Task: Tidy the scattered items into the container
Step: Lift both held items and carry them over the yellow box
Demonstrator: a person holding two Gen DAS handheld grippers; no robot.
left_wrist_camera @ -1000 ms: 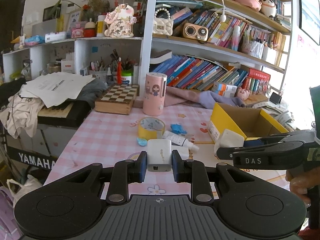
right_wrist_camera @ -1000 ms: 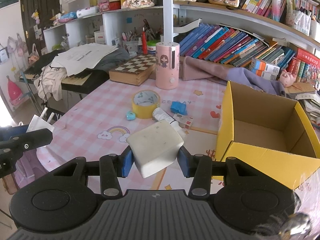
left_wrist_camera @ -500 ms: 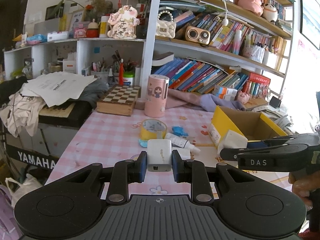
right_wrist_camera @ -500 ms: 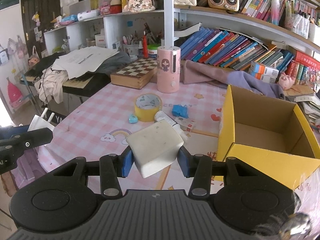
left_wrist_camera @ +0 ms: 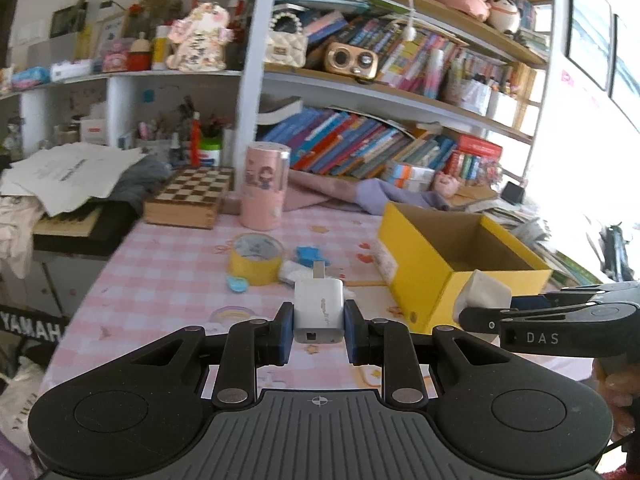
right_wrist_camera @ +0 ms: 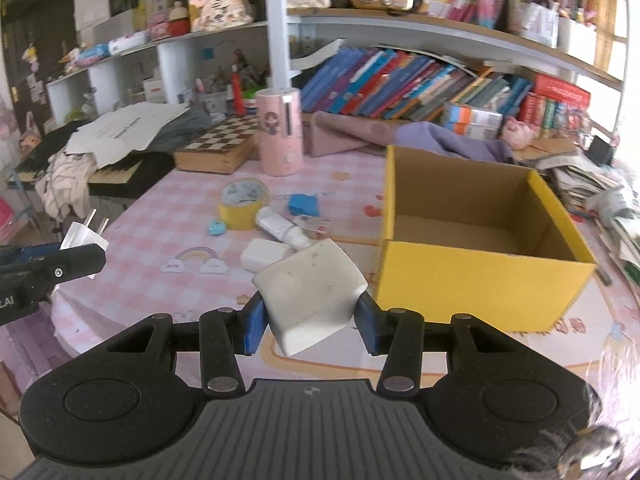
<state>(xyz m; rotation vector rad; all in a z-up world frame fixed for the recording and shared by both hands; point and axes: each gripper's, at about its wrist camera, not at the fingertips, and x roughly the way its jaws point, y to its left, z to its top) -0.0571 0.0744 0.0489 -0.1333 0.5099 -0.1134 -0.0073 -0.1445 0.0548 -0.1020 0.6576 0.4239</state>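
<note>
Now | left fingers clamp white charger | right fingers clamp white block beside yellow box

The left gripper is cut off by the picture's left edge.

Bright daylight, blown-out right edge, fisheye bending
</note>
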